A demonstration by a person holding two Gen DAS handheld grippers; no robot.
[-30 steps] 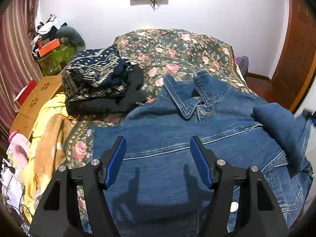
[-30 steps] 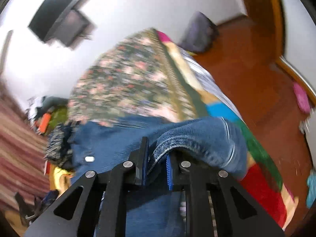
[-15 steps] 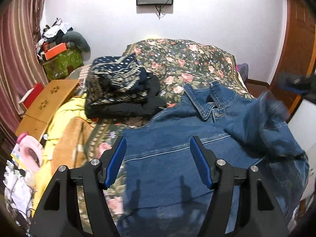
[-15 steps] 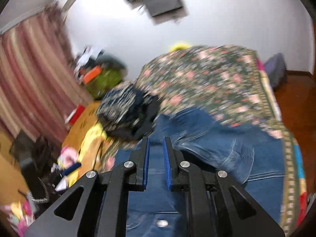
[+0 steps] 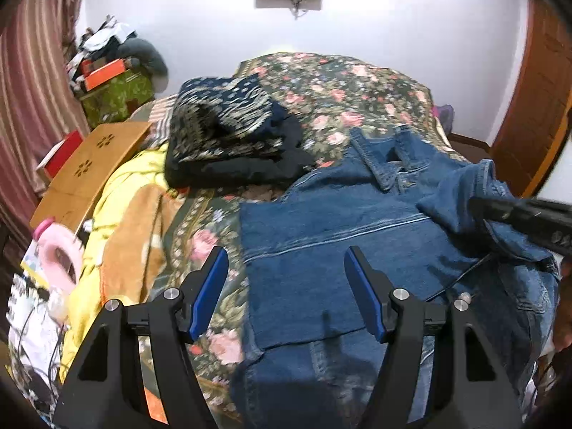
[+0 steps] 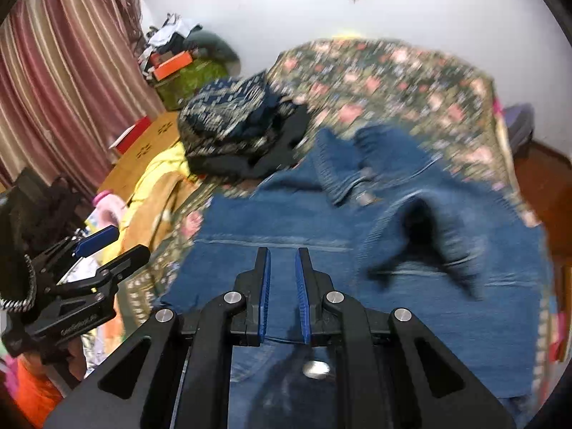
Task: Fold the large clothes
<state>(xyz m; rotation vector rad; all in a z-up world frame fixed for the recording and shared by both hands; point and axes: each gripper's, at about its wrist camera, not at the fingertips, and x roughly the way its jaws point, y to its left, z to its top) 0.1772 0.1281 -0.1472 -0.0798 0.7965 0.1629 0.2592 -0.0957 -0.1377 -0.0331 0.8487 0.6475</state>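
The only lettering is a pale printed line on the black body of the left tongs (image 6: 96,250). It is too small and blurred to read.

A: Item under inspection?

B: One denim jacket (image 5: 339,246), mid-blue, lying flat on the floral bedspread (image 5: 343,96) with its collar (image 5: 389,164) toward the far wall.

A: Condition of the body?

B: The broad panel facing up is smooth, crossed by a pale seam line. The lower hem hangs toward the near edge of the bed, where a metal button (image 6: 315,368) shows.

A: Sleeves?

B: The sleeve (image 5: 475,200) on the right of the view is folded inward across the body, its cuff opening (image 6: 425,228) gaping dark in the right wrist view. That view is blurred. The other sleeve cannot be made out.

A: Neighbours?

B: A dark patterned clothes pile (image 5: 228,136) lies just beside the jacket's far left shoulder.
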